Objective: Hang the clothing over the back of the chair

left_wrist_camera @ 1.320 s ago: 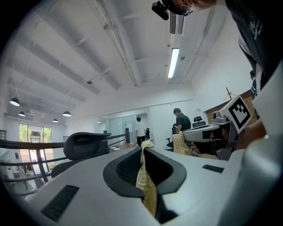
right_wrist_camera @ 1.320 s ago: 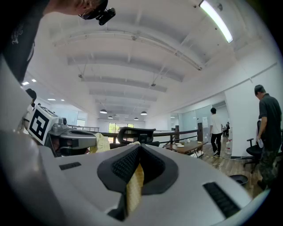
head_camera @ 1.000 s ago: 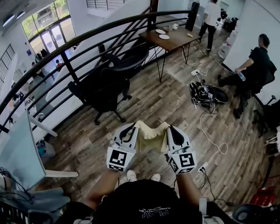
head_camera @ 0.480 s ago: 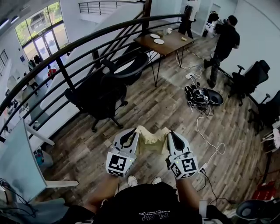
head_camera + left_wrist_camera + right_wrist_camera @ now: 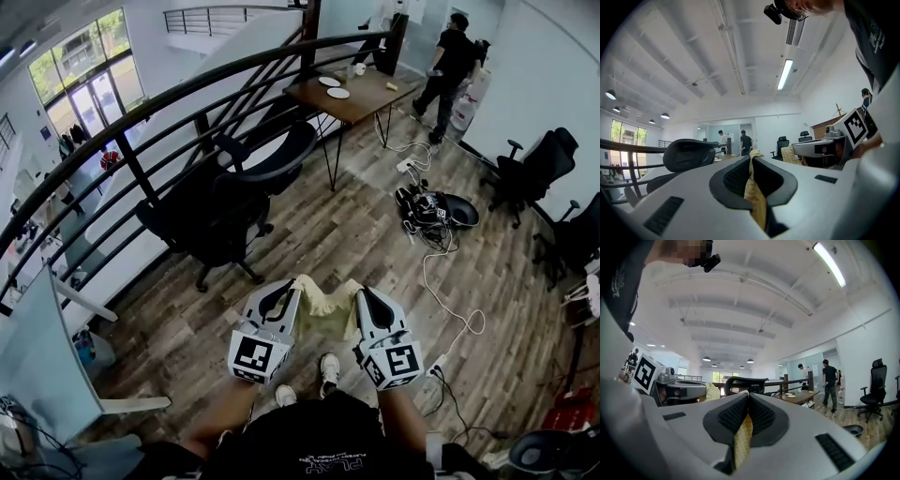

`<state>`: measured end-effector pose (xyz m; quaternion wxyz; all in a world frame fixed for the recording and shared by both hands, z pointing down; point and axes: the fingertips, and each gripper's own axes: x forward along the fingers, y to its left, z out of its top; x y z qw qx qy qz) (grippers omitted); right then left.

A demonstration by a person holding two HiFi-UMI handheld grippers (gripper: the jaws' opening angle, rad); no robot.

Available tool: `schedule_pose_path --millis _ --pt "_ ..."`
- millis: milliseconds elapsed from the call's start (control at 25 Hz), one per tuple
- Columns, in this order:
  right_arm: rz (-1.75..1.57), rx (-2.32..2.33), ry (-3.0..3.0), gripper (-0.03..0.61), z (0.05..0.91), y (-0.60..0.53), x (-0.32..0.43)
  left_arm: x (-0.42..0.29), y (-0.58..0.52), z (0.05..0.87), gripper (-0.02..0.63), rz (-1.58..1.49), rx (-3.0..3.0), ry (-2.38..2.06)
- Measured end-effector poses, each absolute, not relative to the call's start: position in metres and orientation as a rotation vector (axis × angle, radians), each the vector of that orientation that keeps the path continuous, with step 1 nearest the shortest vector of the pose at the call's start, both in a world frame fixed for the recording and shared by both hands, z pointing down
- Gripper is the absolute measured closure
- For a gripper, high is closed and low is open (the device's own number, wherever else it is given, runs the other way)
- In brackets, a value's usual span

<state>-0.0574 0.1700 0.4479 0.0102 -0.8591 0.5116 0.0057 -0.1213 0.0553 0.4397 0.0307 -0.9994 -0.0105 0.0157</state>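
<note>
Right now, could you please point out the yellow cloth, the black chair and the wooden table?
yellow cloth (image 5: pixel 325 305), head view, on its sagging middle.
black chair (image 5: pixel 689 153), left gripper view, on the curved top of its back.
wooden table (image 5: pixel 373 97), head view, on a bare patch of its top.

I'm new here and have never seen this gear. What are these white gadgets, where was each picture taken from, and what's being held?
No robot: a person holds a clamp in each hand, the left gripper and right gripper; the patterned cubes are part of them. One picture looks down from a camera on the person's head; the other two cameras ride on the grippers, looking along their fingers. Both are shut on a yellow cloth held between them above the wooden floor. A black office chair stands ahead.
</note>
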Motion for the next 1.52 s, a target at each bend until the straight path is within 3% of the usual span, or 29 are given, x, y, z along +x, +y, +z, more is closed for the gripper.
schedule_pose_path --millis 840,1520 --pt "0.097 -2.539 1.757 0.557 0.431 0.132 0.077 -0.011 0.022 0.432 0.589 0.035 -3.052 0.19" --pt "0.121 -2.347 1.93 0.557 0.429 0.107 0.127 0.018 0.01 0.428 0.589 -0.003 -2.962 0.437"
